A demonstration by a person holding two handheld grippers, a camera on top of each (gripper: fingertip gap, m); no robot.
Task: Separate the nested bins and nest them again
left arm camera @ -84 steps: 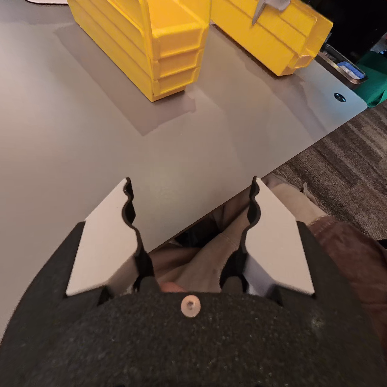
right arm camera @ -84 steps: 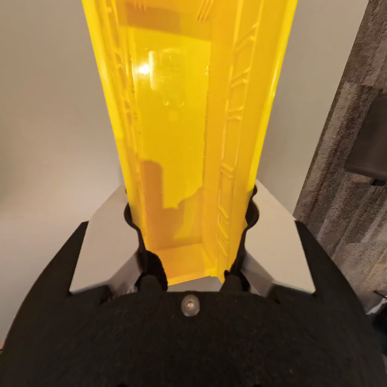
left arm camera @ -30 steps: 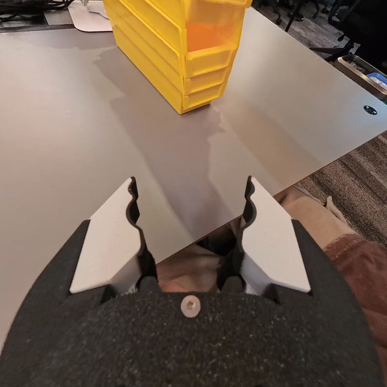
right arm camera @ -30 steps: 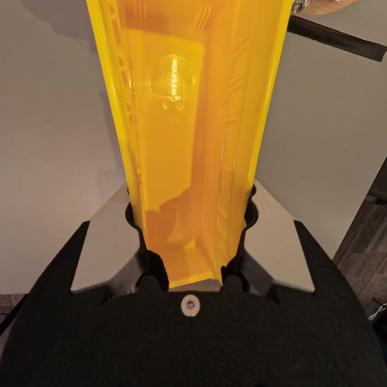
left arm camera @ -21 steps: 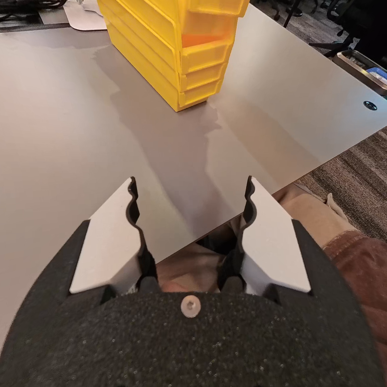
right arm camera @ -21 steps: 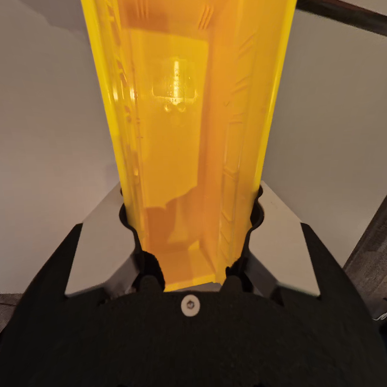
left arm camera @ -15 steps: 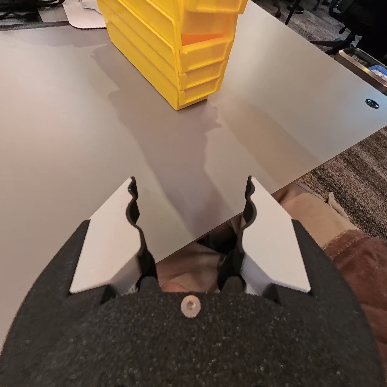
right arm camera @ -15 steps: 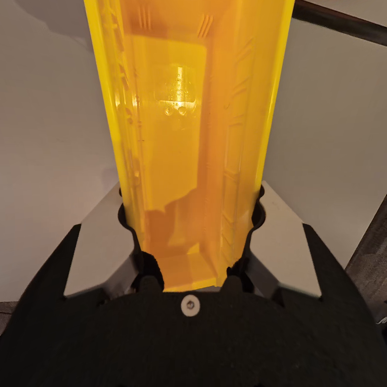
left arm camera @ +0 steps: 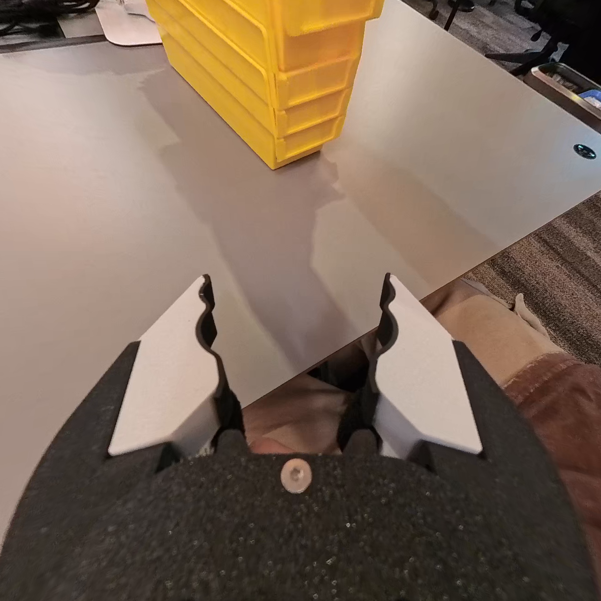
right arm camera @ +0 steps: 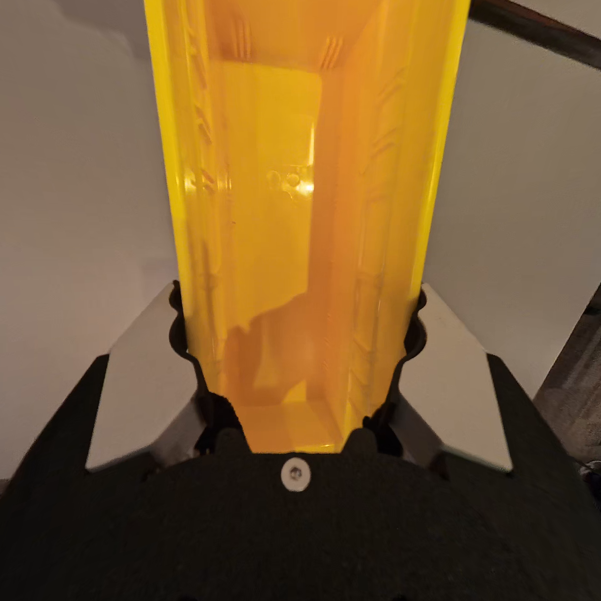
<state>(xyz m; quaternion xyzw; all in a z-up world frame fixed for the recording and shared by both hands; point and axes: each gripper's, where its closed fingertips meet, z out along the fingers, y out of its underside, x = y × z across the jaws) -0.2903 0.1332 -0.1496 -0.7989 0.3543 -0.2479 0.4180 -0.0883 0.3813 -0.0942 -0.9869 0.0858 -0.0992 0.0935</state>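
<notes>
A stack of nested yellow bins (left arm camera: 292,81) stands on the grey table (left arm camera: 97,195) at the far middle of the left wrist view. The top bin (left arm camera: 322,42) sits down in the stack. My left gripper (left arm camera: 296,283) is open and empty, well short of the stack, over the table's near edge. In the right wrist view the top yellow bin (right arm camera: 292,211) fills the gap between the fingers of my right gripper (right arm camera: 297,286). Its jaws stand spread wide, with the pads right beside the bin's side walls. The stack below that bin is hidden.
A metal tray (left arm camera: 566,84) lies past the table's right edge. A person's legs (left arm camera: 471,325) and a brown sleeve (left arm camera: 559,406) are below the near edge. Carpet (left arm camera: 536,260) lies to the right. A white pad (left arm camera: 130,29) and cables (left arm camera: 39,19) are at the back left.
The right gripper carried the single bin over and lowered it into the stack, then its jaws widened. The left gripper stayed open and empty and barely moved.
</notes>
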